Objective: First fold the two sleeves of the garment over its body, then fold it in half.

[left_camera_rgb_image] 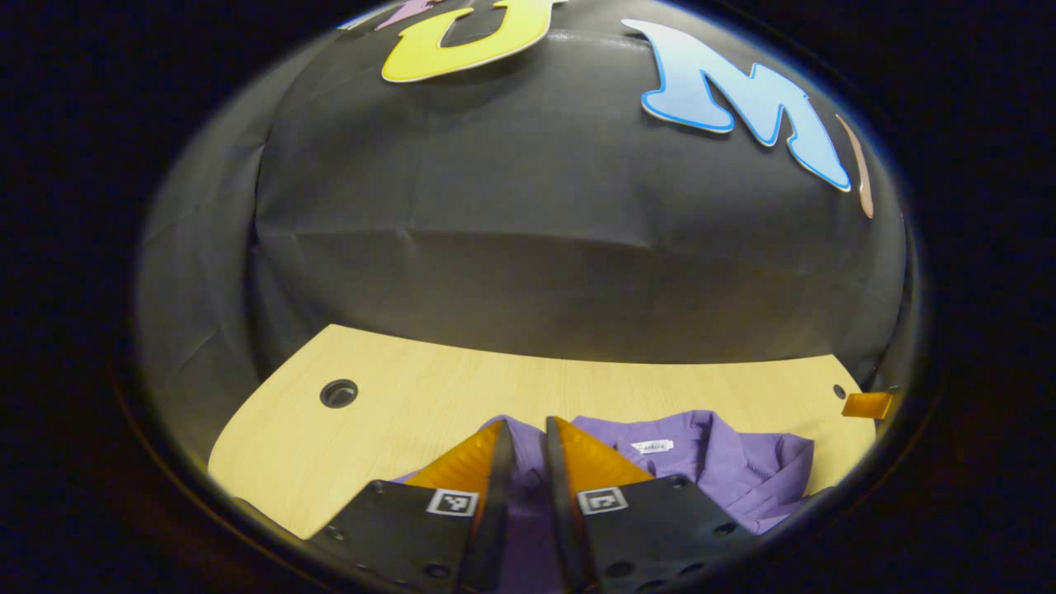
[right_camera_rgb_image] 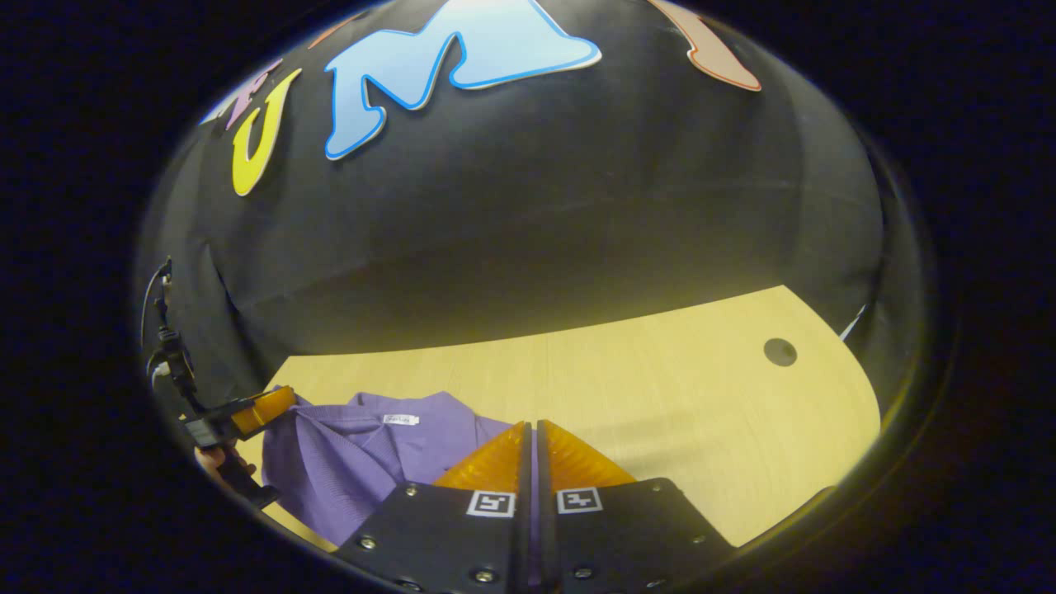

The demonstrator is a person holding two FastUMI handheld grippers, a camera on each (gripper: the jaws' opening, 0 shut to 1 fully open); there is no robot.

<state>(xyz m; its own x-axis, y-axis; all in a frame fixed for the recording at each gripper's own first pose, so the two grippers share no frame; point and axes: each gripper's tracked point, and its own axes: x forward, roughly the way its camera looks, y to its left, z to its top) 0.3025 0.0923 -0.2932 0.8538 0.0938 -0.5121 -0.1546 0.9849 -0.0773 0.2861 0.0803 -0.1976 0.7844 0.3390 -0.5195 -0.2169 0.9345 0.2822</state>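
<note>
A purple collared garment point(left_camera_rgb_image: 718, 466) with a white neck label lies bunched on the light wooden table point(left_camera_rgb_image: 396, 371), at its near edge. My left gripper point(left_camera_rgb_image: 525, 425) is shut on a fold of the purple fabric, which shows in the narrow gap between its fingers. In the right gripper view the same garment point(right_camera_rgb_image: 346, 462) spreads to the left, collar toward the wall. My right gripper point(right_camera_rgb_image: 532, 425) is pressed shut on a thin strip of that cloth. The left gripper point(right_camera_rgb_image: 256, 412), held by a hand, shows at the garment's far left side.
The table point(right_camera_rgb_image: 676, 388) runs back to the black cloth wall. A round cable hole point(left_camera_rgb_image: 338, 393) sits at its left end, and another round hole point(right_camera_rgb_image: 780, 352) at its right end. The right gripper's fingertip point(left_camera_rgb_image: 866, 405) shows at the far right edge.
</note>
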